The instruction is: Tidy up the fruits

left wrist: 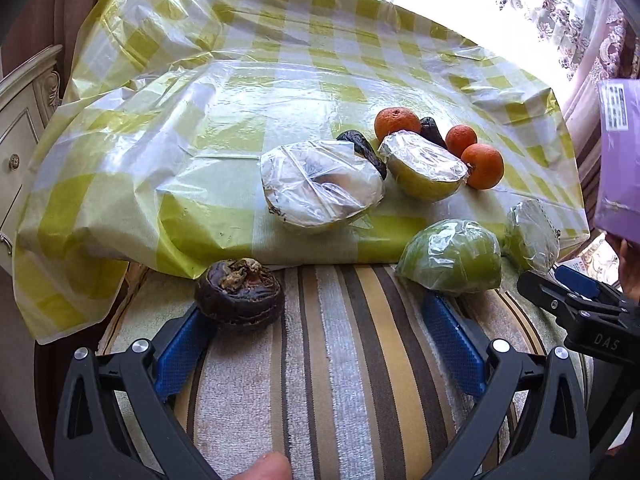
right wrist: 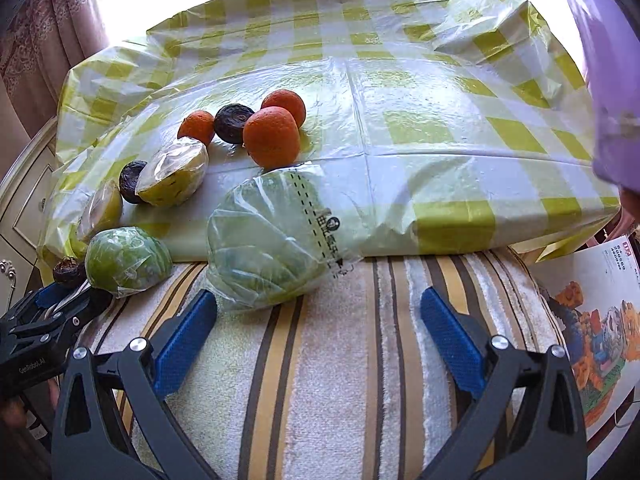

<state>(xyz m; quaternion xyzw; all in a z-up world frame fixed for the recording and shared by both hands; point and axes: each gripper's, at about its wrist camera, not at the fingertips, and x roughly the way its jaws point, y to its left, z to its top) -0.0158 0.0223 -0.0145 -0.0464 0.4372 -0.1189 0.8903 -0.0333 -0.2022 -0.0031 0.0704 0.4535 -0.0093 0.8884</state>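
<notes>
Both grippers, left gripper (left wrist: 316, 340) and right gripper (right wrist: 320, 336), gape wide and empty over the striped towel (right wrist: 344, 380). On the checked plastic cloth (right wrist: 400, 92) just behind lie wrapped halves, oranges (right wrist: 271, 136) and dark fruits, loosely clustered; a wrapped green fruit (right wrist: 260, 252) and a shrivelled dark fruit (left wrist: 239, 294) rest on the towel's far edge, probably awaiting sorting.

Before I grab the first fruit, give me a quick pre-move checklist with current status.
1. Left gripper open, empty: ok.
2. Right gripper open, empty: ok.
3. Dark fruit by the left fingers, loose on the striped towel: ok.
4. Wrapped green fruit just ahead of the right gripper: ok.
5. Oranges grouped on the checked cloth: ok.
6. Bowl or basket for sorting: cannot tell, none in view.
</notes>
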